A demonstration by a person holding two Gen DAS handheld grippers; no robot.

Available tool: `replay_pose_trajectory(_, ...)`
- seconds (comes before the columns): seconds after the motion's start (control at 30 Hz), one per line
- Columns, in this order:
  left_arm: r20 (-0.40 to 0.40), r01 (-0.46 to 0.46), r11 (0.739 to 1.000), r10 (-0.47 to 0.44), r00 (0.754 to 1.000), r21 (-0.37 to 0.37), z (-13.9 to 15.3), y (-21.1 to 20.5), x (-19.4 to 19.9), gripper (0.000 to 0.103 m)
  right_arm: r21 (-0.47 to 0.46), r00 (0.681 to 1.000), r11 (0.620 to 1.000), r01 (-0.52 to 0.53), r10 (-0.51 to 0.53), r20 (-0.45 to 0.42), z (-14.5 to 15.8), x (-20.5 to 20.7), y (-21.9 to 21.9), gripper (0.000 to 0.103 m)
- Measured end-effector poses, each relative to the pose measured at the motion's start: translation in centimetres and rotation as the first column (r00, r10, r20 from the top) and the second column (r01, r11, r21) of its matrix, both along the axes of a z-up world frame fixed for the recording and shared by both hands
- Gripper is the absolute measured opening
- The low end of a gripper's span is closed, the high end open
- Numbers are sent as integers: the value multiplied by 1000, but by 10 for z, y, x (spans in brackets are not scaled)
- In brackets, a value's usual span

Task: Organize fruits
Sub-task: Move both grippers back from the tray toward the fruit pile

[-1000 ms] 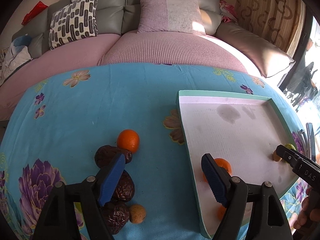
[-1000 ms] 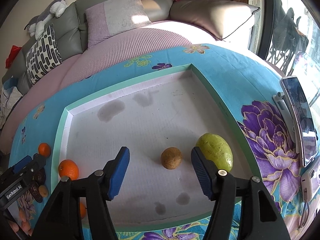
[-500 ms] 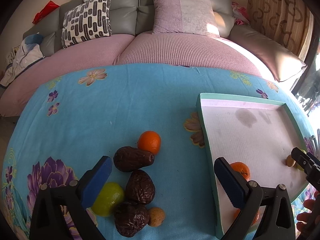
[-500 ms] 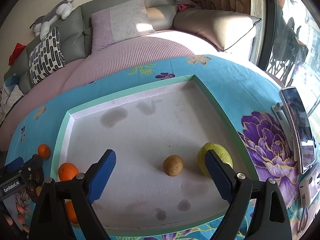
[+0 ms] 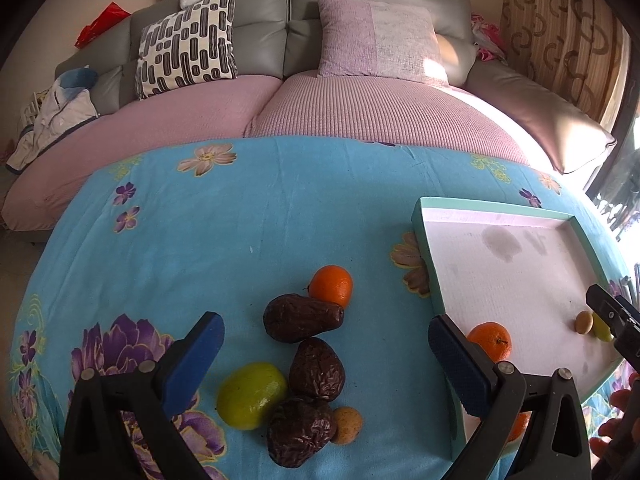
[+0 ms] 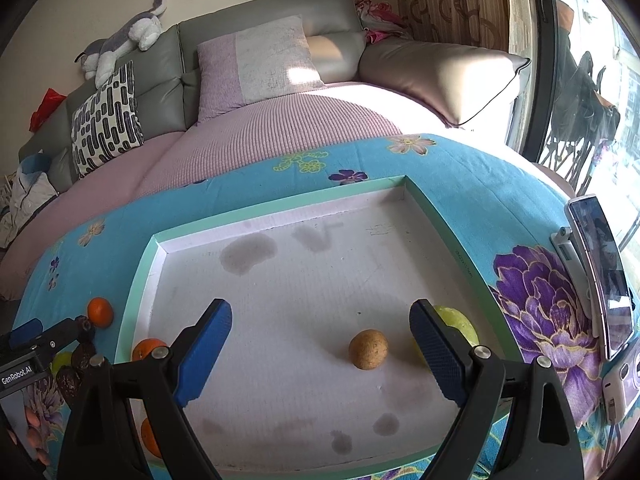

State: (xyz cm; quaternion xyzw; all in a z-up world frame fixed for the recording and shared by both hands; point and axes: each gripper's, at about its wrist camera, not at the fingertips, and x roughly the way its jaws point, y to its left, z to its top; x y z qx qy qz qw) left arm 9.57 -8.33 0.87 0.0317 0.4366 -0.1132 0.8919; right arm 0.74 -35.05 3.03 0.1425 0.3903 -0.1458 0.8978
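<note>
Sunlit grey sofa (image 5: 280, 20), patterned curtain (image 5: 560, 32)

Tray (image 5: 424, 248) on worktop (image 5: 256, 216), right side; sofa (image 5: 360, 120) behind. Fruit cluster (image 5: 304, 360) on worktop left of tray. Inside tray: two fruits (image 6: 370, 349) near right wall, two (image 5: 489, 340) at left wall. Phone (image 6: 600, 272) right of tray.
</note>
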Motion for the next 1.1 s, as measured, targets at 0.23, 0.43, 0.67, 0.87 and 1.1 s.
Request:
replay_pose_trajectory(0.23,11,-74,997,74,997,-16,4,35,2,103,13,996,997,-82,82,-17,-1,12,26,91)
replay_pose_trajectory(0.43,37,-143,990,143,989,-13,9,69,2,103,4,986,986,-169,169,13,4,22,57,91)
replay_pose_trajectory(0.67,78,-215,975,218,973,-50,19,107,-1,103,-27,958,959,-282,284,51,11,31,99,91)
replay_pose_trajectory(0.87,80,-229,968,237,968,-102,25,127,-5,103,-20,937,941,-338,338,92,15,36,128,91)
replay_pose_trajectory(1.1,17,-228,966,232,973,-122,13,138,-8,102,30,908,908,-418,416,57,5,44,160,67)
